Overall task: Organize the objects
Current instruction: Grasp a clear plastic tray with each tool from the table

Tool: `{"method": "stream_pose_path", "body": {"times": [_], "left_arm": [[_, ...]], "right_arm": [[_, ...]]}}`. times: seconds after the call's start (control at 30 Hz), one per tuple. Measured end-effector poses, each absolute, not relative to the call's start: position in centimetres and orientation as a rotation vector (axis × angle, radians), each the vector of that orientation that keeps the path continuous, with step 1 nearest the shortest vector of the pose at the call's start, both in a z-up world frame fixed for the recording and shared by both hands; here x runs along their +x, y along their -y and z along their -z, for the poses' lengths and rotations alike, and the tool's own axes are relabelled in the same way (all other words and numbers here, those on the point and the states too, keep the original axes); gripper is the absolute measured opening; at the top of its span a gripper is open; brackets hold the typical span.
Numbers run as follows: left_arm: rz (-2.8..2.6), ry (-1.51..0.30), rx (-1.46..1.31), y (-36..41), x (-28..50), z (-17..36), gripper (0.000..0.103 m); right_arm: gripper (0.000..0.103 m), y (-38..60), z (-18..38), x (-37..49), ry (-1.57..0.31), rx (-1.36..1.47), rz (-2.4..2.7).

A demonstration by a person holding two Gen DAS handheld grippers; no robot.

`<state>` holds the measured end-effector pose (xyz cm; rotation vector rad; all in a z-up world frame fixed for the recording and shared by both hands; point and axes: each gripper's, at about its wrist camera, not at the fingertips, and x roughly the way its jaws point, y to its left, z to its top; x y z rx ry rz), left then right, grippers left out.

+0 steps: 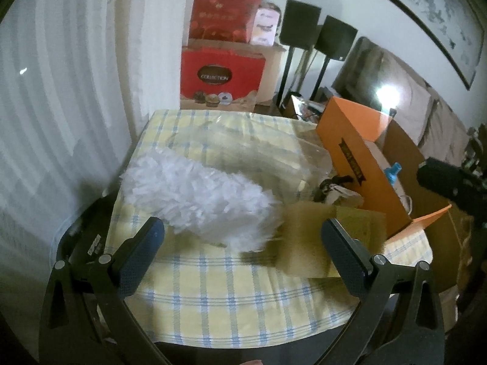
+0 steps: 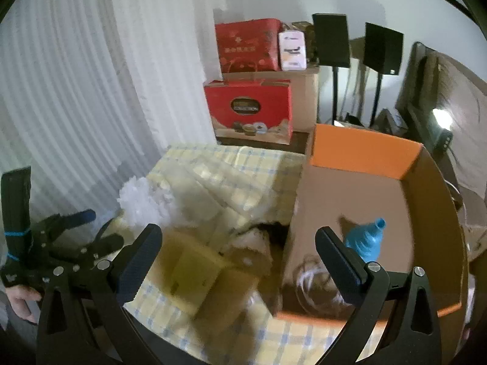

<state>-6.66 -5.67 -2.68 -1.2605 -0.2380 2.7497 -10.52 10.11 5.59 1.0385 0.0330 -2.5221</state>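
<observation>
While both claws hang over the checked tablecloth (image 1: 231, 292), we hold the left gripper (image 1: 243, 249) with jaws spread wide and empty, a white feather duster (image 1: 197, 200) and blurred brown cardboard (image 1: 307, 240) just ahead. Our right gripper (image 2: 239, 257), likewise apart and empty, straddles the near wall of the orange box (image 2: 362, 149), which holds a blue nozzle (image 2: 366, 238) and a white cable (image 2: 307, 276).

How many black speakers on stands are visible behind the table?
2. One speaker stands just right of the stacked red boxes; the other speaker stands further right, nearer the dark screen. Clutter there could hide more.
</observation>
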Motion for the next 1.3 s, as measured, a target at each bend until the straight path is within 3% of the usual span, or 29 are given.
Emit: {"method": "stream_pose_path", "body": {"times": [0.53, 0.83, 1.3], "left_arm": [[-2.804, 0.329, -1.353, 11.7, -16.1, 1.7, 0.103], [-2.675, 0.381, -1.492, 11.1, -21.7, 4.7, 0.102], [-2.623, 0.399, -1.53, 9.4, -23.2, 5.7, 0.099]], "right_arm": [[0.097, -4.7, -4.0, -19.4, -0.213, 1.15, 2.426], [0.09, -2.3, -0.6, -24.3, -0.295, 1.307, 2.311], [0.09, 0.5, 3.6, -27.0, -0.529, 1.439, 2.201]]}}
